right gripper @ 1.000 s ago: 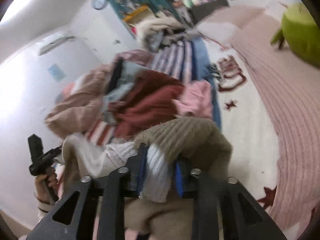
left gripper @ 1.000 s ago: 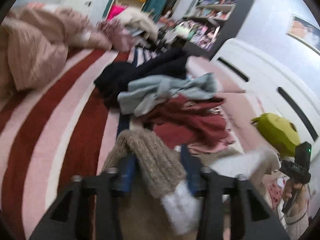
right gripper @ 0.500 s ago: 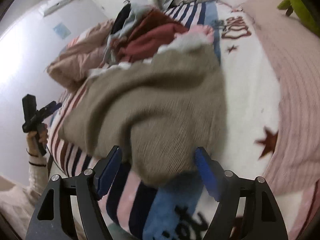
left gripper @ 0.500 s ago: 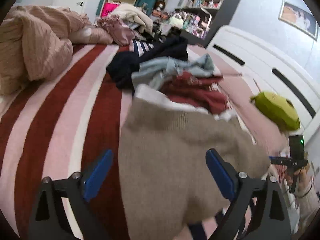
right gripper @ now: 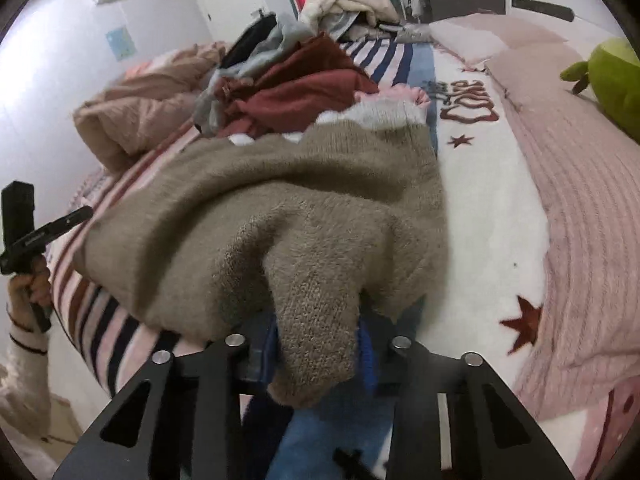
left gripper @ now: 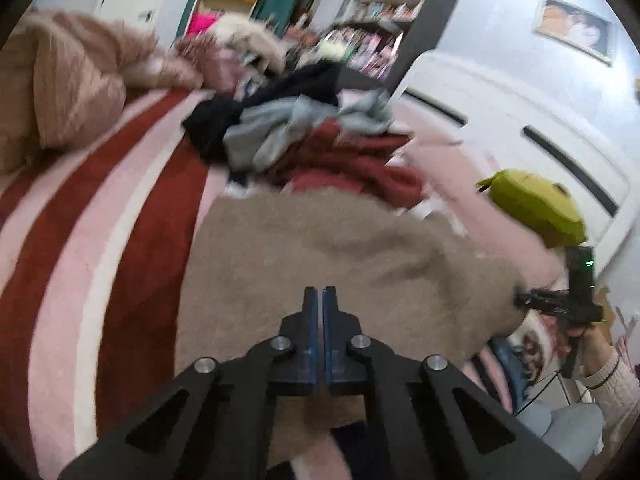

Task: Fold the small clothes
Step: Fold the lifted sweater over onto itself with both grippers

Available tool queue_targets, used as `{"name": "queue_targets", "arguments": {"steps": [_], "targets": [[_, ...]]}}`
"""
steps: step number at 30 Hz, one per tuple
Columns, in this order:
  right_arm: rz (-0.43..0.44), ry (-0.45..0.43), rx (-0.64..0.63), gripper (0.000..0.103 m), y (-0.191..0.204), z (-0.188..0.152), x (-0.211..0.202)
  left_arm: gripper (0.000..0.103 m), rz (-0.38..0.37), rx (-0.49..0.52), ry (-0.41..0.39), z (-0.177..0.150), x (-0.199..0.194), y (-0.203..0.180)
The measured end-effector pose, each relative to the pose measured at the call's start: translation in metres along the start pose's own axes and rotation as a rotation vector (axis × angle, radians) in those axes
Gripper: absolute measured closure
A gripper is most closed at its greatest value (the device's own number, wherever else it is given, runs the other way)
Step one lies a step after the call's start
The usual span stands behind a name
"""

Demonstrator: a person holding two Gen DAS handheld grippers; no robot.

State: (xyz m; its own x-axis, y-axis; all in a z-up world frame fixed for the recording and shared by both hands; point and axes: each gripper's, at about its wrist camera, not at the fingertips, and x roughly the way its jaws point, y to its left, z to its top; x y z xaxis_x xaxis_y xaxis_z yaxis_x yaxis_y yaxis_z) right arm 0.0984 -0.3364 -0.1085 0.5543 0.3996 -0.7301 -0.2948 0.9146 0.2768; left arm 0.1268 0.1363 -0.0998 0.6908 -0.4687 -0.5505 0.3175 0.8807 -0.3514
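A beige knitted sweater (left gripper: 340, 256) with a white hem lies spread on the bed; it also shows in the right wrist view (right gripper: 280, 208). My left gripper (left gripper: 323, 300) is shut with nothing between its blue pads and sits above the sweater's near edge. My right gripper (right gripper: 320, 344) is shut on a fold of the sweater's near edge, which bulges up between the blue pads. The right gripper also shows at the right in the left wrist view (left gripper: 576, 304).
A heap of dark red, grey-blue and navy clothes (left gripper: 312, 140) lies behind the sweater. A pink quilt (left gripper: 60, 92) is bunched at the far left. A green plush toy (left gripper: 536, 204) lies at the right. The striped bedcover (left gripper: 80, 208) runs under everything.
A second ago both grippers held the sweater bunched up. They let go and it dropped flat on the bed. Now the left has shut empty and the right has shut on the near edge.
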Motion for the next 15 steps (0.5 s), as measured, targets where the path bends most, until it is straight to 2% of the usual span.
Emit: {"name": "queue_targets", "arguments": {"steps": [2,5,6,7,8,10,14,15], "targets": [[0.018,-0.036,-0.015,0.079,0.002,-0.003,-0.014,0.103,-0.006,0.038,-0.004,0.002,-0.012,-0.007],[0.047,-0.046,-0.08,0.079,0.012,-0.009,-0.028,0.102,0.064,0.07,0.038,-0.003,-0.017,-0.005],[0.04,-0.033,-0.098,0.079,0.015,-0.012,-0.03,0.086,0.073,0.056,0.04,-0.005,-0.018,0.001],[0.042,-0.02,-0.102,0.079,0.016,-0.015,-0.031,0.052,0.086,0.033,0.051,-0.008,-0.017,0.009],[0.047,-0.009,-0.105,0.079,0.016,-0.019,-0.032,0.04,0.098,0.021,0.052,-0.011,-0.017,0.013],[0.053,0.015,-0.114,0.079,0.015,-0.026,-0.032,0.036,0.127,0.009,0.071,-0.02,-0.016,0.023],[0.085,0.085,-0.046,0.079,-0.002,-0.036,-0.019,0.036,0.093,-0.03,0.131,-0.032,-0.005,0.035],[0.089,0.098,-0.044,0.075,-0.004,-0.037,-0.016,0.036,0.098,-0.026,0.146,-0.034,0.0,0.035]]}}
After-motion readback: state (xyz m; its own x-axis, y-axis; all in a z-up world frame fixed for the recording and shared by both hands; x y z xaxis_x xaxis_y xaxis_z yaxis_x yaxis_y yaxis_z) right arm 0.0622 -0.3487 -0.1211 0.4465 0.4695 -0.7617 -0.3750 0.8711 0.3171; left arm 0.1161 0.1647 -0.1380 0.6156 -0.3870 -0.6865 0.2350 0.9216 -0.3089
